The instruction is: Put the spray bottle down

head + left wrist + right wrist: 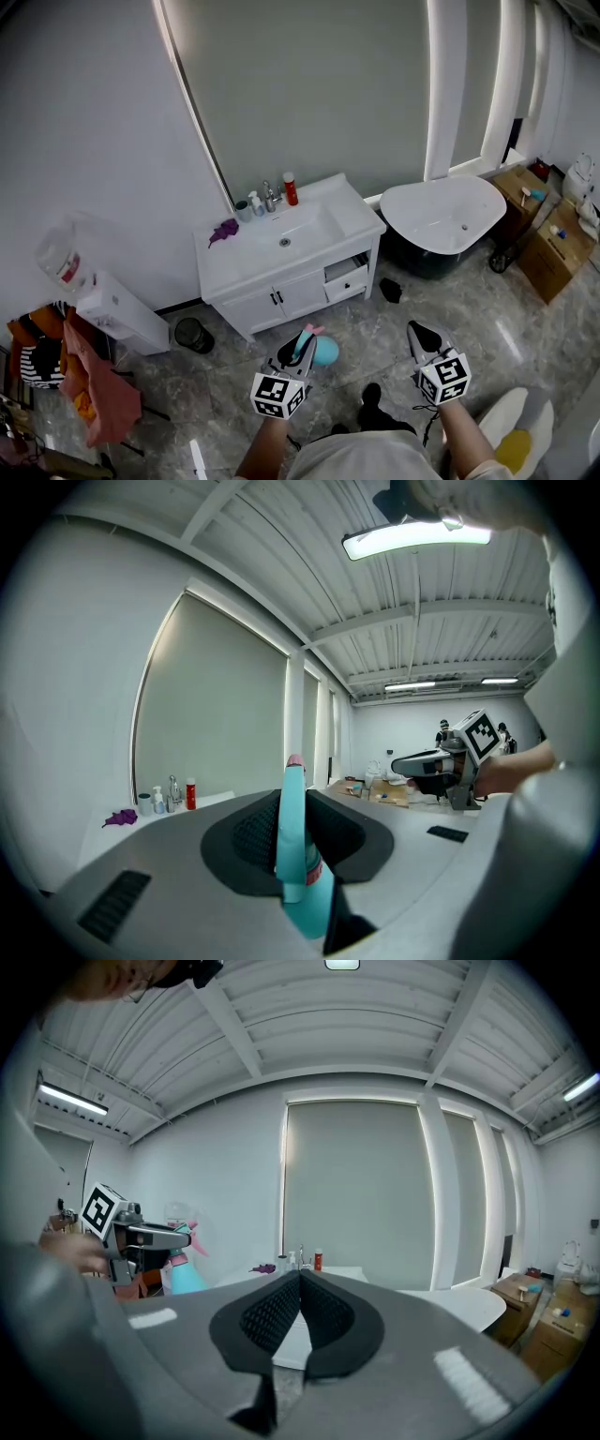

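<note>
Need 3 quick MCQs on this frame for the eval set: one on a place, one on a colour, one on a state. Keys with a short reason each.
1. Where does the purple cloth lie?
A) on the vanity top, left of the basin
B) in the bathtub
C) on the floor

2. What colour is the body of the spray bottle?
A) red
B) teal
C) white

3. How does the right gripper stand?
A) shut, with nothing between its jaws
B) shut on the spray bottle
C) wide open

Key:
1 A: the head view shows it on the white counter beside the basin.
2 B: the left gripper view shows a teal body with a pink trigger tip.
3 A: in the right gripper view the pads meet with nothing between them.
</note>
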